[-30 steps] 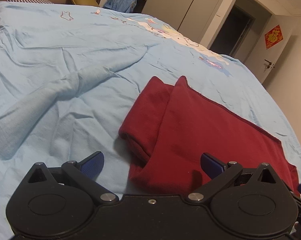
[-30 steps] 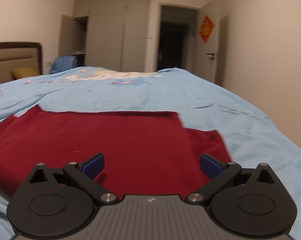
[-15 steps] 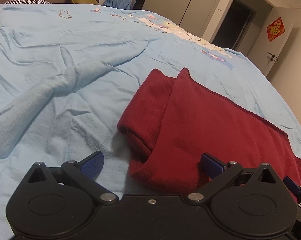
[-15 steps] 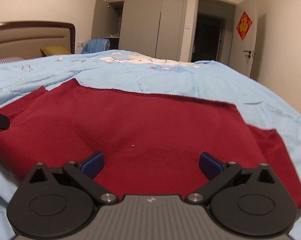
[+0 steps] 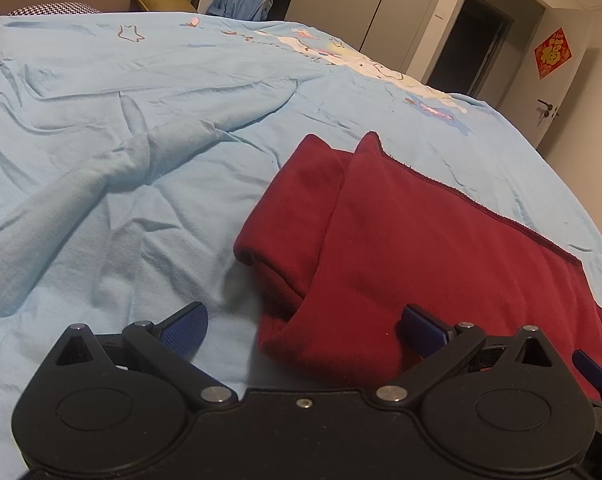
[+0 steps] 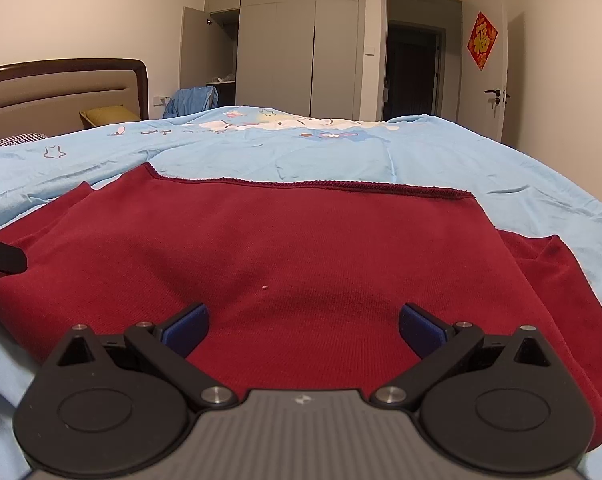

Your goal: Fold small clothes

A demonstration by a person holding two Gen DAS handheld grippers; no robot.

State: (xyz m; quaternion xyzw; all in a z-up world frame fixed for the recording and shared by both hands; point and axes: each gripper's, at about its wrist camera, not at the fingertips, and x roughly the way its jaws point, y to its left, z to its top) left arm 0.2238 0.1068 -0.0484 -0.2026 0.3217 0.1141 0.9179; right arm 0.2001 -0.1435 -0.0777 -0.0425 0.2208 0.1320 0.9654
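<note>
Dark-red knit garment (image 5: 441,256) lies folded on the light-blue bedsheet (image 5: 149,208), and everything else I place from it. My left tool (image 5: 303,322) sits low at its near-left corner with both blue pads spread wide apart and nothing between them; the left pad (image 5: 185,326) is over bare sheet beside the garment, the right pad (image 5: 421,326) over the red cloth. At that corner the folded layers stack up, with a rolled edge showing underneath. My right tool (image 6: 303,322) is over the garment's near edge (image 6: 301,264), its blue pads likewise held apart and empty, red fabric filling the gap in front of them. The garment's stitched hem (image 6: 313,185) runs along its far side. Beyond the garment stand the headboard (image 6: 61,88), a grey wardrobe (image 6: 285,40) and a door with a red decoration (image 6: 482,40) beside it.
</note>
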